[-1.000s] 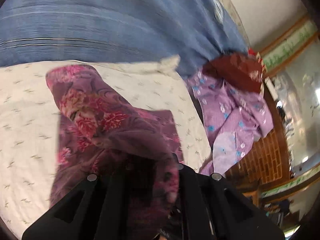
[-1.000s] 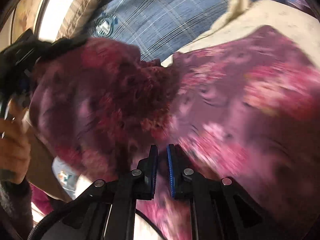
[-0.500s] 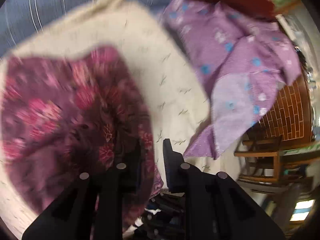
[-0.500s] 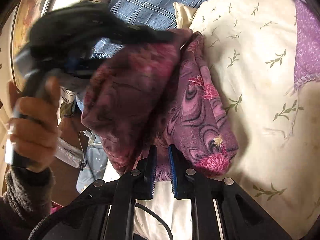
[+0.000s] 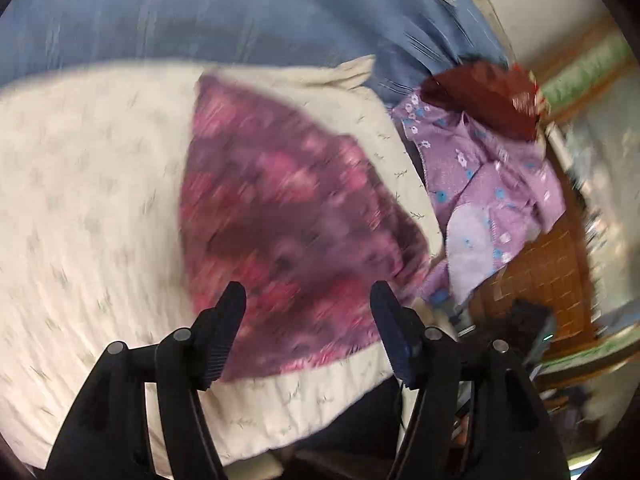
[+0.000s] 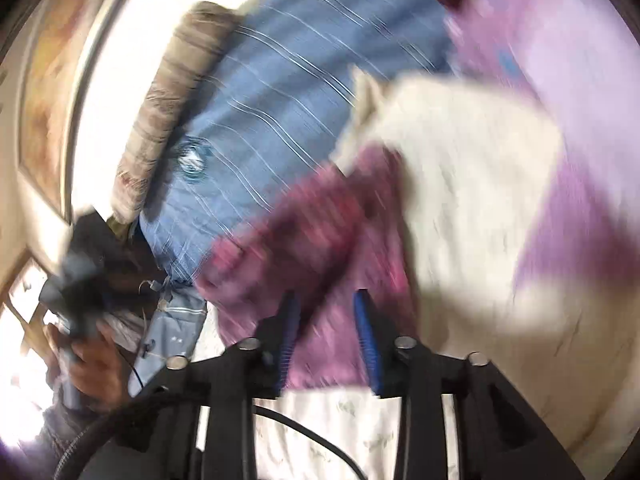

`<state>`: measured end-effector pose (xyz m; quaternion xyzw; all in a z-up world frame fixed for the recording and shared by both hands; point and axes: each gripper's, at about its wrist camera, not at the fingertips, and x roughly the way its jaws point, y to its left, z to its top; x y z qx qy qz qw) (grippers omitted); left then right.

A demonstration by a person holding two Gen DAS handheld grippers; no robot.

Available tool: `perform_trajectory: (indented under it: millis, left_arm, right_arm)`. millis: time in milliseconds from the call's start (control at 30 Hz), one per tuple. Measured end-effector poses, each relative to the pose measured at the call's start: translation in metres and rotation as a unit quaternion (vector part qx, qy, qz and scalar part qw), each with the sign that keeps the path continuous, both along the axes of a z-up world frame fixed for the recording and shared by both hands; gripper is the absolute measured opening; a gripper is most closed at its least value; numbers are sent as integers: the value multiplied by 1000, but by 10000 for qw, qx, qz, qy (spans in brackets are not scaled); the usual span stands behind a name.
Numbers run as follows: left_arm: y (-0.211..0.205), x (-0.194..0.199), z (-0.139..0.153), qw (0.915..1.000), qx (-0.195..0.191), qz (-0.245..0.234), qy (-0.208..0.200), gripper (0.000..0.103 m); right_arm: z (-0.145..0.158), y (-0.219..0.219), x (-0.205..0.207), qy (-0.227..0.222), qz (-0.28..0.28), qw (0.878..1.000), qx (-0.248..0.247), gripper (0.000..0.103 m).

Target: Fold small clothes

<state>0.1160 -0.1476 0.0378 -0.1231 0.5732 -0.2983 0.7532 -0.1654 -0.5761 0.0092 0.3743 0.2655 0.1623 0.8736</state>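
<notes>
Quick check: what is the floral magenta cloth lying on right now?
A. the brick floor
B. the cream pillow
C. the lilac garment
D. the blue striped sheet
B: in the left wrist view the magenta cloth lies spread on the cream pillow, apart from the lilac garment.

A home bedroom is showing: a blue striped bedsheet (image 5: 240, 12) is spreading beyond the grippers, a cream pillow (image 5: 80, 200) lying below them.

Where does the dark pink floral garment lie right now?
In the left wrist view, the floral garment lies on the cream pillow, left of the lilac garment.
</notes>
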Motion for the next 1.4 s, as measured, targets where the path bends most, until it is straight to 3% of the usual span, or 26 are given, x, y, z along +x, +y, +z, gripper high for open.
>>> perform_trajectory:
  millis: [67, 133, 167, 233, 267, 300, 400, 433, 500, 567, 600, 667, 767, 867, 967, 1000, 1033, 1067, 1167, 1267, 1400]
  left_arm:
    - [16, -4, -24, 9991, -292, 105, 293, 64]
    - [15, -8, -41, 9987, -152, 99, 482, 64]
    - [14, -9, -48, 9984, -125, 89, 549, 64]
    - [14, -12, -53, 9981, -168, 84, 591, 64]
    - [15, -13, -51, 9982, -216, 60, 562, 64]
    - [19, -13, -48, 9983, -288, 29, 497, 64]
    - [33, -11, -40, 9983, -493, 50, 320, 65]
    - [33, -7, -43, 9980, -525, 78, 348, 68]
    - [30, 0, -53, 9974, -526, 124, 478, 69]
    - [26, 2, -64, 9961, -563, 106, 667, 69]
    - [20, 1, -69, 9956, -574, 38, 741, 69]
    - [16, -1, -70, 9966, -489, -16, 668, 69]
    - [15, -4, -68, 9973, -441, -64, 583, 71]
    - [17, -5, -70, 9969, -450, -31, 642, 71]
    - [14, -6, -72, 9975, -360, -17, 604, 71]
    - [15, -7, -71, 9976, -342, -14, 599, 71]
    - [15, -7, -70, 9976, -339, -3, 598, 71]
    - [15, -8, -68, 9977, -347, -7, 589, 71]
    - [11, -13, -59, 9979, -401, -91, 510, 72]
    - [-1, -17, -62, 9985, -205, -233, 461, 75]
    - [-19, -23, -88, 9962, 351, -452, 658, 76]
  right_arm:
    - [34, 1, 6, -396, 152, 9988, -244, 47]
    - [66, 9, 29, -632, 530, 9960, -329, 63]
    - [73, 14, 42, -602, 714, 9949, -374, 63]
    - [77, 26, 78, -226, 1007, 9924, -669, 55]
    - [71, 31, 89, 64, 998, 9910, -889, 41]
    - [58, 36, 97, 513, 1044, 9870, -1112, 34]
    - [11, 44, 85, 1189, 1363, 9756, -1244, 30]
    - [-7, 43, 76, 1439, 1353, 9706, -1376, 24]
    - [-22, 26, 56, 1403, 1205, 9787, -896, 22]
    - [-12, 12, 49, 1396, 1021, 9821, -742, 24]
    - [1, 5, 45, 1188, 878, 9863, -727, 26]
    - [18, -4, 44, 908, 791, 9918, -430, 45]
    - [22, -3, 53, 804, 948, 9920, 196, 59]
    - [-2, 13, 76, 1208, 1146, 9840, 626, 62]
    - [-33, 28, 106, 1693, 1358, 9618, 1667, 62]
    - [-39, 28, 114, 1599, 1352, 9570, 2009, 60]
    - [-40, 26, 118, 1464, 1262, 9581, 2117, 33]
    - [-37, 21, 118, 1213, 1198, 9609, 2181, 16]
    - [-14, 12, 110, 731, 1142, 9737, 1831, 16]
    - [17, 8, 79, 341, 1073, 9915, 659, 16]
    - [-20, 3, 66, 1128, 833, 9886, -541, 16]
